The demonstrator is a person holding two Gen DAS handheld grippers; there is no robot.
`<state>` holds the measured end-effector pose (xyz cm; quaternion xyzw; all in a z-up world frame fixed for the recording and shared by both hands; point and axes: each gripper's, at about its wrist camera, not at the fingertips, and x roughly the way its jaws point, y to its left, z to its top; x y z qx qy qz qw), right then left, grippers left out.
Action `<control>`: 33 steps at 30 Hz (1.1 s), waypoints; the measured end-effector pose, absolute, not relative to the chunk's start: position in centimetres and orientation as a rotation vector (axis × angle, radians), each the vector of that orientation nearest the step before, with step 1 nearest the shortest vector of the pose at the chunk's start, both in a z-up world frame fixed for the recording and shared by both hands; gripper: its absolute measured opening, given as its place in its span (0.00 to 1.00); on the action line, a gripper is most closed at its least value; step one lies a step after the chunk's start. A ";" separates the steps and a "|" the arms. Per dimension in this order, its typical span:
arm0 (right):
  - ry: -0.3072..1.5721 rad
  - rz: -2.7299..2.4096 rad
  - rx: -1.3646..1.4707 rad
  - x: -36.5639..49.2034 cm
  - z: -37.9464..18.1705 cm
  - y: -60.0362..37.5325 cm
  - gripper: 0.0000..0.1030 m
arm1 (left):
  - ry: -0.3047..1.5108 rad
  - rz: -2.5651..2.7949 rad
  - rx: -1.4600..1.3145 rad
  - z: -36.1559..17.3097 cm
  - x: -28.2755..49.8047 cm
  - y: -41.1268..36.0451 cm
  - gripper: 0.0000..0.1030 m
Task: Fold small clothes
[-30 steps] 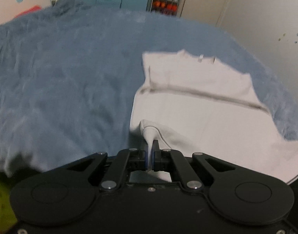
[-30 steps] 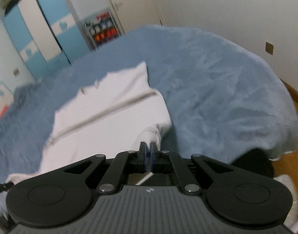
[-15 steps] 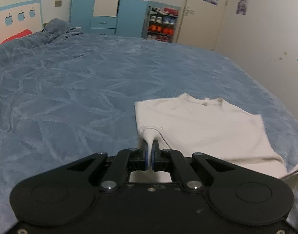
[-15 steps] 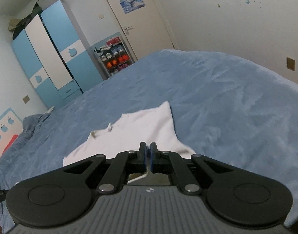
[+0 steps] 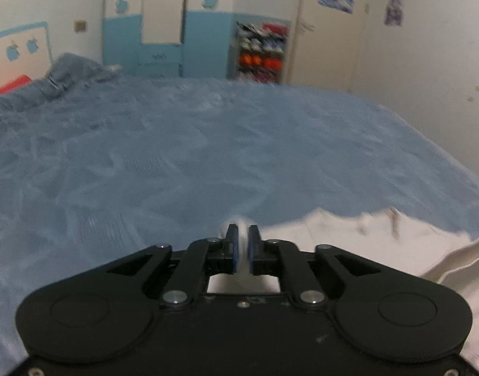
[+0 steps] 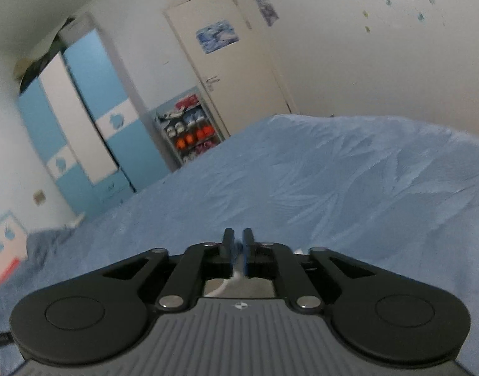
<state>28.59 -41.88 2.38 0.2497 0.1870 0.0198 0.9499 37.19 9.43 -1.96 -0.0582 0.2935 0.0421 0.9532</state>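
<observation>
White cotton bunches between the fingers of your left tongs [image 5: 243, 238], which are clenched on a fold of the small white shirt [image 5: 365, 244]. The rest of the shirt trails off to the right of those tongs, lying on the blue bedspread [image 5: 176, 163] close to the bed's near edge, with one loose layer lifted at the far right of the left wrist view. Beyond it the bedspread runs to the far edge of the bed, where a blue and white wardrobe [image 5: 164, 22] and a shoe rack [image 5: 261, 53] stand against the wall. Your right tongs [image 6: 236, 241] hover over the bedspread with a narrow gap between the fingers; pale cloth shows in and below that gap, but you cannot tell whether it is gripped.
</observation>
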 end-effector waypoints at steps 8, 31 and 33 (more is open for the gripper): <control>0.503 -0.055 0.514 28.2 -2.4 -44.9 0.47 | 0.711 0.052 0.032 -6.3 37.3 10.7 0.32; 0.677 -0.043 0.174 30.0 -5.8 -39.2 0.04 | 0.824 -0.011 0.011 -12.8 39.2 7.9 0.00; 0.655 -0.047 0.176 29.9 -5.5 -39.0 0.04 | 0.777 0.009 -0.005 -12.0 38.7 8.0 0.00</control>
